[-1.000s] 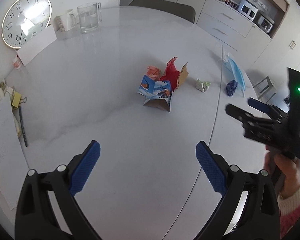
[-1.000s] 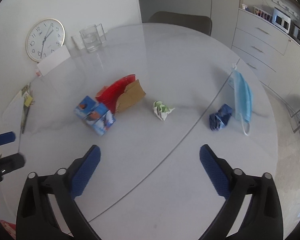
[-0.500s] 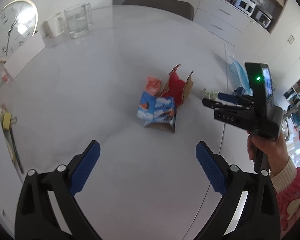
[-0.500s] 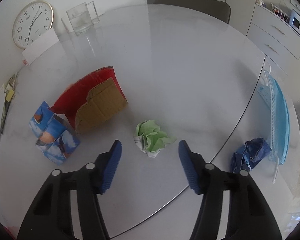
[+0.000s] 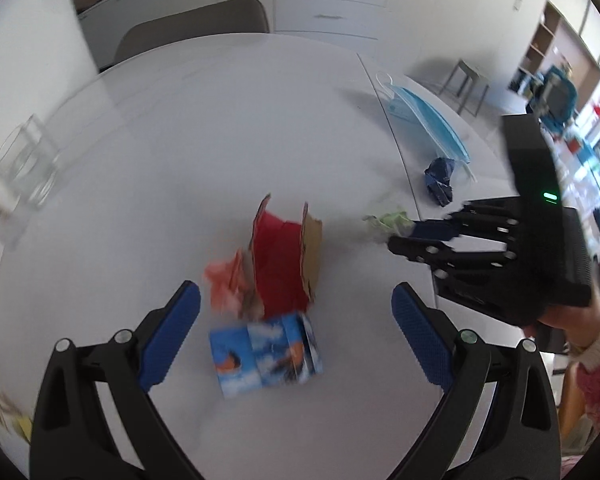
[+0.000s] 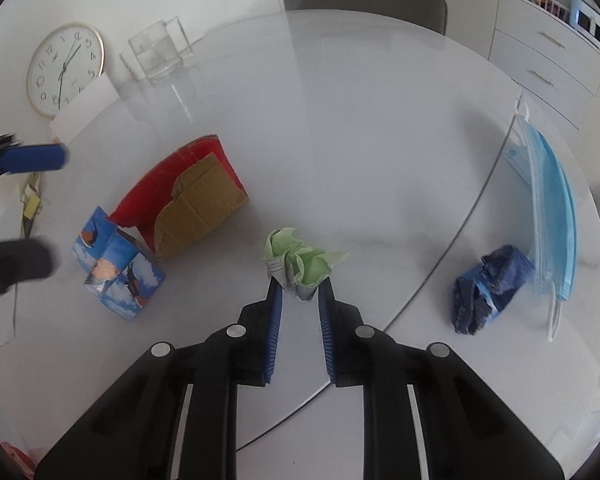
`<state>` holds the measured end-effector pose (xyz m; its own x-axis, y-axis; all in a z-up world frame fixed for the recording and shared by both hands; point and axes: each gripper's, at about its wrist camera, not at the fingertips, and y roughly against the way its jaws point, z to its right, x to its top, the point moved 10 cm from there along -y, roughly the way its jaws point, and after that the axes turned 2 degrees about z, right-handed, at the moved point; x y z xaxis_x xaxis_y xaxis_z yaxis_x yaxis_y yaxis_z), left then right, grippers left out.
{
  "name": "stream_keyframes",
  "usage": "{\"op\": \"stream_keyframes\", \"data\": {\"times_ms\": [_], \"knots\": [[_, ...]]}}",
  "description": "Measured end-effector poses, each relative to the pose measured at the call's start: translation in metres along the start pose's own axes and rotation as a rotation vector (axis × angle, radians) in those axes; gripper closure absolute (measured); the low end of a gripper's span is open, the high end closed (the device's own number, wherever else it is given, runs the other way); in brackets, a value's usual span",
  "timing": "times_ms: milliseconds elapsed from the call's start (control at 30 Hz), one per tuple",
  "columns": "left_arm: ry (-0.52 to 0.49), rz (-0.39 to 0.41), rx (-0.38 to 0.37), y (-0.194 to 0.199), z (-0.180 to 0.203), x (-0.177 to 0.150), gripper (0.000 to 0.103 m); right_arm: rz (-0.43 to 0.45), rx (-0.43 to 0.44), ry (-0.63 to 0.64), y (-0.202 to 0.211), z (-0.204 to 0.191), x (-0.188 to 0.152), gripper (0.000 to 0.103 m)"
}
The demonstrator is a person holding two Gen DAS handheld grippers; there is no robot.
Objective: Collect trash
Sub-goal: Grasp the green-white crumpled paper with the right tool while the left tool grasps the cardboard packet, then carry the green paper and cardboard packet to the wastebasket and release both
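Observation:
My right gripper (image 6: 299, 286) is shut on a crumpled green paper ball (image 6: 300, 260) on the white table; it also shows in the left wrist view (image 5: 388, 220), with the right gripper (image 5: 400, 236) at it. My left gripper (image 5: 296, 312) is open, just above a blue printed carton (image 5: 266, 354). Behind the carton lie a torn red and brown cardboard piece (image 5: 284, 264) and a crumpled pink paper (image 5: 226, 284). A crumpled dark blue wrapper (image 6: 486, 290) and a light blue face mask (image 6: 548, 212) lie at the right.
A glass pitcher (image 6: 158, 52), a round clock (image 6: 62, 74) and a white card stand at the far left against the wall. A grey chair (image 6: 374, 6) stands behind the table. A seam (image 6: 460, 240) runs across the tabletop. Papers lie at the left edge.
My right gripper has closed its fingers onto the green paper ball. My left gripper has moved forward and now hovers over the blue carton, still open.

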<state>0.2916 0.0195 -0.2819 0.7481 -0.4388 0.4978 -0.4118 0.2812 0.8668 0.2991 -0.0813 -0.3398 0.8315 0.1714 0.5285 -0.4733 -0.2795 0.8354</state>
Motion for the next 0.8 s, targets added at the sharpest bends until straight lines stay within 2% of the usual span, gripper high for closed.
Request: {"op": "stream_keyframes", "data": {"times_ms": [200, 367, 467, 533, 667, 800], "knots": [[-0.055, -0.096, -0.012, -0.047, -0.006, 0.024, 0.011, 0.054, 0.018, -0.081, 0.029, 0.015, -0.004, 0.084], [-0.114, -0.168, -0.006, -0.072, 0.000, 0.025, 0.022, 0.094, 0.039, -0.144, 0.051, 0.029, -0.010, 0.084], [-0.161, -0.200, 0.021, -0.083, 0.008, 0.021, 0.033, 0.107, 0.043, -0.169, 0.059, 0.034, -0.012, 0.084], [-0.174, -0.222, 0.034, -0.088, 0.010, 0.018, 0.051, 0.114, 0.043, -0.178, 0.062, 0.036, -0.012, 0.084], [-0.161, -0.217, 0.022, -0.087, 0.012, 0.018, 0.064, 0.121, 0.041, -0.194, 0.067, 0.039, -0.014, 0.084], [-0.155, -0.205, 0.004, -0.080, 0.014, 0.021, 0.066, 0.135, 0.041, -0.212, 0.073, 0.039, -0.015, 0.084]]}}
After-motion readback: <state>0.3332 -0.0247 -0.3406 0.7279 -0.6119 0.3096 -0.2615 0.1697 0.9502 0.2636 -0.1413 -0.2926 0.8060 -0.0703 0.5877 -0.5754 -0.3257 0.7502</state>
